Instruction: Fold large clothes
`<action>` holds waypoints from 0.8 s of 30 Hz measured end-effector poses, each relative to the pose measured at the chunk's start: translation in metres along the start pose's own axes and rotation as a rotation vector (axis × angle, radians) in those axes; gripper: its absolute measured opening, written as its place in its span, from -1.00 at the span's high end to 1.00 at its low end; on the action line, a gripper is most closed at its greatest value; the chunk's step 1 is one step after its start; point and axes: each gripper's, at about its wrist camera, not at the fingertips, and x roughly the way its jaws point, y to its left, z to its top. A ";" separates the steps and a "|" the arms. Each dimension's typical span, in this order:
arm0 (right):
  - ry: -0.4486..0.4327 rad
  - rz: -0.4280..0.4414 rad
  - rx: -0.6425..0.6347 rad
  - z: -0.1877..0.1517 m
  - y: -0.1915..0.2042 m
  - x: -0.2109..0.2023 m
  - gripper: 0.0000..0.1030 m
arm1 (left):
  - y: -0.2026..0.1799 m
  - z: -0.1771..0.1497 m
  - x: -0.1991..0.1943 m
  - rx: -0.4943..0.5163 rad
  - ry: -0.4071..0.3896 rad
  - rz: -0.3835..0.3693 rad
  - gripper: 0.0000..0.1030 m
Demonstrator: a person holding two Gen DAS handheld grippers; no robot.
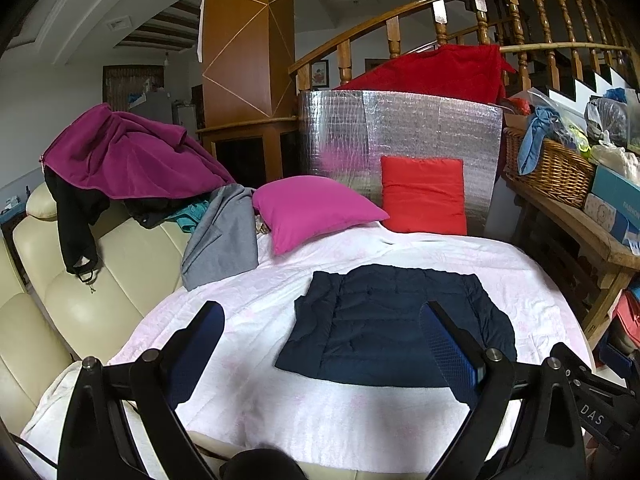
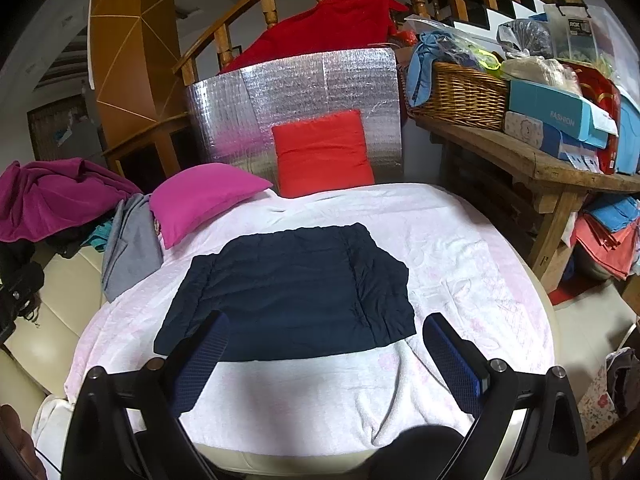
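Note:
A dark navy quilted jacket (image 1: pixel 384 324) lies folded into a rough rectangle on the pale pink blanket (image 1: pixel 320 408). It also shows in the right wrist view (image 2: pixel 288 296) on the same blanket (image 2: pixel 480 264). My left gripper (image 1: pixel 322 316) is open and empty, held above the blanket just in front of the jacket's near edge. My right gripper (image 2: pixel 326 328) is open and empty over the jacket's near edge. Neither gripper touches the jacket.
A magenta pillow (image 1: pixel 312 208) and a red pillow (image 1: pixel 424 196) lie at the blanket's far end before a silver foil panel (image 1: pixel 400 136). A grey garment (image 1: pixel 224 236) and a purple garment (image 1: pixel 124 152) hang over the cream sofa (image 1: pixel 100 280). A cluttered wooden bench (image 2: pixel 520 156) stands right.

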 end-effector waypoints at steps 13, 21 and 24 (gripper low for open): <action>0.000 -0.004 -0.029 0.001 0.013 0.001 -0.92 | 0.008 -0.003 0.003 -0.010 0.004 -0.010 -0.90; 0.006 -0.001 -0.044 0.009 0.027 0.012 -0.92 | 0.011 -0.001 0.014 -0.008 0.011 -0.012 -0.90; 0.011 -0.005 -0.053 0.012 0.032 0.021 -0.92 | 0.012 0.002 0.023 -0.015 0.019 -0.011 -0.90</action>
